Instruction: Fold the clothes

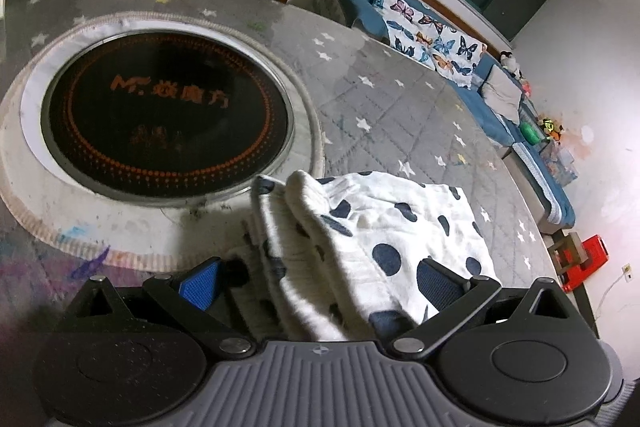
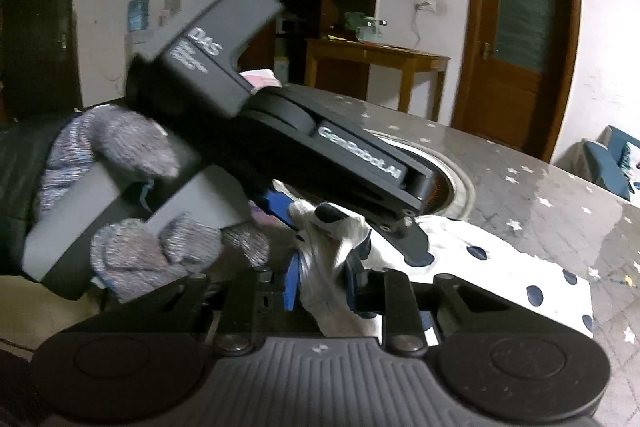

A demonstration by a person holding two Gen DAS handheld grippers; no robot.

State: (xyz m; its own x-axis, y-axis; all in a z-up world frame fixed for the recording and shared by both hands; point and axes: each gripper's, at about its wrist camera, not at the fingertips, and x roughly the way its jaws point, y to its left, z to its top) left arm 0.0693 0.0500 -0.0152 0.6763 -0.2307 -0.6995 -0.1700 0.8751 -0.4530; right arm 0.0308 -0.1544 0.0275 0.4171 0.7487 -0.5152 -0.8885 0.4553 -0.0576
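Polka-dot cloth (image 1: 384,227) lies bunched on the grey starred tabletop (image 1: 400,107), draped between the wide-spread left hand-held gripper (image 1: 320,287); the right hand-held gripper (image 2: 322,283) pinches a fold. Beyond sits a round black cooktop (image 1: 164,115).

I see the white dark-dotted cloth (image 1: 384,227) lying on the grey star-print quilted tabletop (image 1: 400,115), at 4 o'clock from the round black inset cooktop (image 1: 164,115).

Left gripper (image 1: 320,283) jaws spread wide, bunched white cloth (image 1: 372,227) with navy dots lying between them on the grey starred desk (image 1: 400,107). Round black cooktop (image 1: 164,115) sits just beyond the cloth. Blue sofa (image 1: 500,115) against far wall.
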